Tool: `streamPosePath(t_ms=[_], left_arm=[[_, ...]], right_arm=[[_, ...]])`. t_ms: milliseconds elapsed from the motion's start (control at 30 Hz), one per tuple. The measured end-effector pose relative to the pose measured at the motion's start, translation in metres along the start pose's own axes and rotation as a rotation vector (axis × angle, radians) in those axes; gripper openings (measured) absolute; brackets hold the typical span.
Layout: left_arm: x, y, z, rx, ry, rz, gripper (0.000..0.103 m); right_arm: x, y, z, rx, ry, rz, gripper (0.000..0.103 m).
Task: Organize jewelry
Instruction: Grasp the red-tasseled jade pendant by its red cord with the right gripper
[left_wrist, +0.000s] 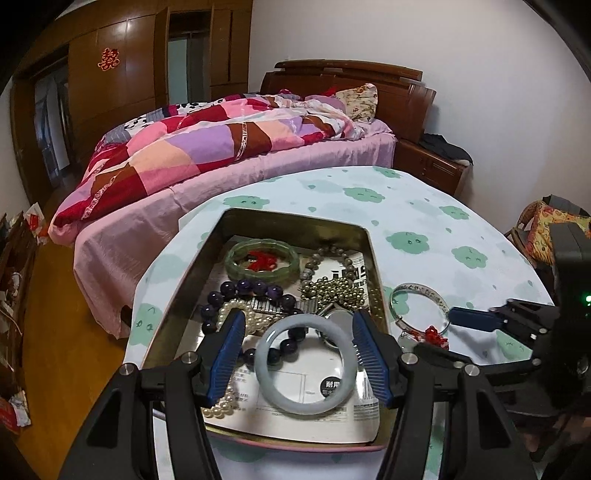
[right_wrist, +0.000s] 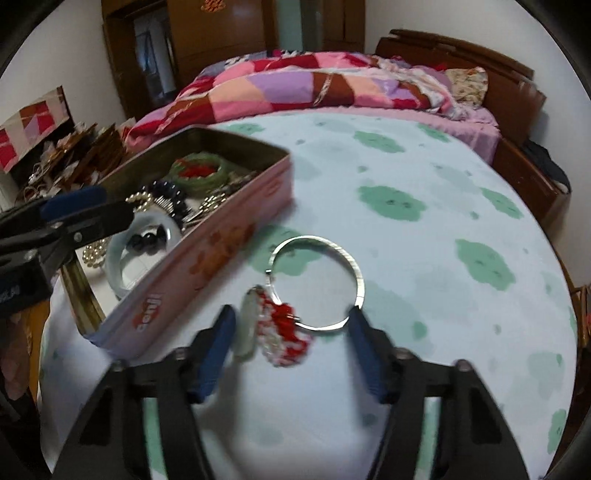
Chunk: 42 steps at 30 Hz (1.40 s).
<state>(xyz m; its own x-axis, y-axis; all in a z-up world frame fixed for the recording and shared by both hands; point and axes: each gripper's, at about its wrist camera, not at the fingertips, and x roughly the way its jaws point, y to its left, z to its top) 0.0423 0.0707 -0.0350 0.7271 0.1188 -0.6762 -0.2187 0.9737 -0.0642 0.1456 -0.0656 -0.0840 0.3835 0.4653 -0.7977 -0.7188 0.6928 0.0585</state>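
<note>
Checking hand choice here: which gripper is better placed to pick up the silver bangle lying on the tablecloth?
Right. The right gripper straddles the silver bangle beside the tin; the left gripper is over the pale jade bangle inside it.

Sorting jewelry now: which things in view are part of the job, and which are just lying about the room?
Part of the job:
- tin box
- pale jade bangle, between the left tool's pads
- silver bangle with red charm, on the tablecloth by the right tool
- green bangle, purple bead bracelet, pearl strands

Lying about:
- bed quilt
- pillow
- wardrobe
</note>
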Motion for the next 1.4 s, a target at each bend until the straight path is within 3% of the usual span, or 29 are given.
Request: streamPosePath(t_ms=[67,133,233,300,600,667,700,733,800,933,1033,1067,1100,1133,1400], left_arm=[[0.002,-0.001,0.000,0.002,0.005,-0.004,0.061],[0.002,-0.003,0.001,0.007,0.004,-0.008,0.061],[0.000,-0.005,0.003,0.011,0.000,-0.012,0.061],[-0.001,-0.009,0.005,0.018,-0.006,-0.019,0.061],[-0.004,-0.041,0.013,0.099,-0.025,-0.057,0.061],[-0.003,-0.044,0.013,0.103,-0.020,-0.053,0.061],[-0.002,-0.044,0.013,0.104,-0.017,-0.050,0.061],[-0.002,-0.044,0.013,0.104,-0.015,-0.042,0.061],[-0.001,-0.042,0.012,0.098,-0.009,-0.030,0.061],[0.000,-0.042,0.012,0.098,-0.005,-0.030,0.061],[0.000,-0.048,0.011,0.113,-0.007,-0.040,0.061],[0.001,-0.051,0.011,0.119,-0.004,-0.045,0.061],[0.002,-0.053,0.010,0.124,-0.002,-0.048,0.061],[0.004,-0.055,0.010,0.129,0.001,-0.051,0.061],[0.010,-0.076,0.012,0.173,0.017,-0.085,0.061]], right_arm=[[0.003,0.002,0.001,-0.012,0.008,0.008,0.049],[0.004,0.001,-0.001,-0.011,0.013,0.020,0.025],[-0.002,0.003,-0.006,-0.023,-0.005,0.007,0.010],[-0.010,-0.001,-0.009,-0.007,-0.023,-0.005,0.007],[-0.036,-0.042,-0.020,0.103,-0.054,-0.062,0.006],[-0.034,-0.044,-0.020,0.123,-0.046,-0.028,0.011],[-0.033,-0.042,-0.019,0.123,-0.048,-0.024,0.019],[-0.032,-0.039,-0.019,0.117,-0.045,-0.009,0.038],[-0.029,-0.032,-0.020,0.100,-0.041,0.013,0.052],[-0.012,-0.027,-0.025,0.071,0.026,0.015,0.051],[-0.012,-0.026,-0.028,0.059,0.022,0.006,0.049],[-0.013,-0.028,-0.028,0.065,0.021,0.005,0.045],[-0.013,-0.029,-0.029,0.066,0.016,-0.001,0.016],[-0.014,-0.031,-0.029,0.071,0.014,0.014,0.013],[-0.035,-0.068,-0.042,0.158,-0.010,-0.126,0.011]])
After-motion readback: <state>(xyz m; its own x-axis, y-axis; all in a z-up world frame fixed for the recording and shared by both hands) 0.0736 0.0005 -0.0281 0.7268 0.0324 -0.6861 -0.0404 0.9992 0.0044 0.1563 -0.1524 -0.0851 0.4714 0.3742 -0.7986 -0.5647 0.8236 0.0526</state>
